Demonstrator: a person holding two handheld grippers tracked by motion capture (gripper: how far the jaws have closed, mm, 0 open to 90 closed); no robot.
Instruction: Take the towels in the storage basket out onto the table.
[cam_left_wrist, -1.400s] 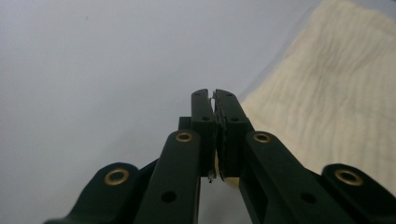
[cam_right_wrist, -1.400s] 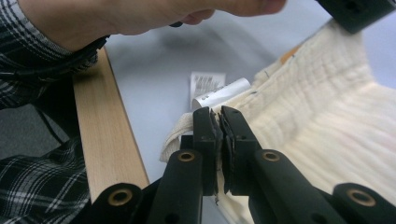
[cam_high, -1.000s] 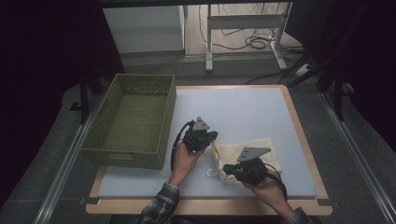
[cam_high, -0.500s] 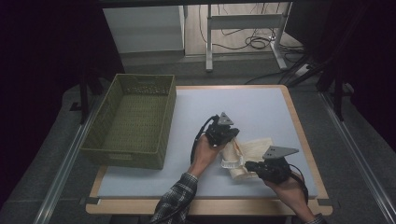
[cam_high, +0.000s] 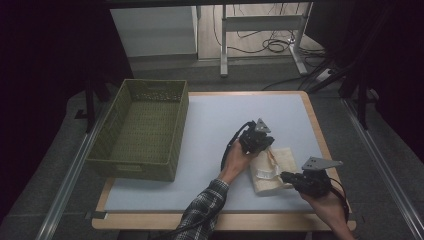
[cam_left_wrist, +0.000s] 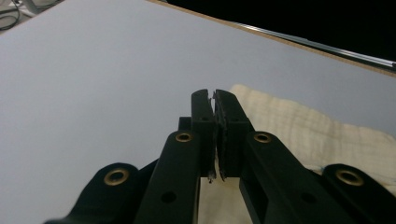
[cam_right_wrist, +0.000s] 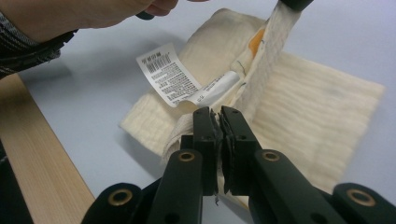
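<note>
the cream cloth (cam_high: 272, 170) lies on the pale tabletop (cam_high: 220, 125) near its right edge and toward the near right corner, partly folded over on itself. a white label (cam_right_wrist: 169, 74) sewn to the cloth sticks out flat in the right gripper view; it carries a barcode and several lines of small print, too fine to read, and a second narrow white tag (cam_right_wrist: 212, 91) beside it is likewise unreadable. an orange patch (cam_right_wrist: 254, 42) shows at the fold near the top of the cloth. the left gripper (cam_high: 265, 141) sits at the far edge of the cloth, its jaws pressed together on a thin edge of the fabric, a strip of which rises taut to it in the right gripper view. the right gripper (cam_high: 286, 176) is at the near right part of the cloth, its jaws also pinched together on a bunched edge of the fabric. the green woven basket (cam_high: 107, 145) stands along the left edge of the tabletop, well apart from the cloth, and its inside is bare. a plaid sleeve (cam_high: 202, 212) comes in over the near edge.
</note>
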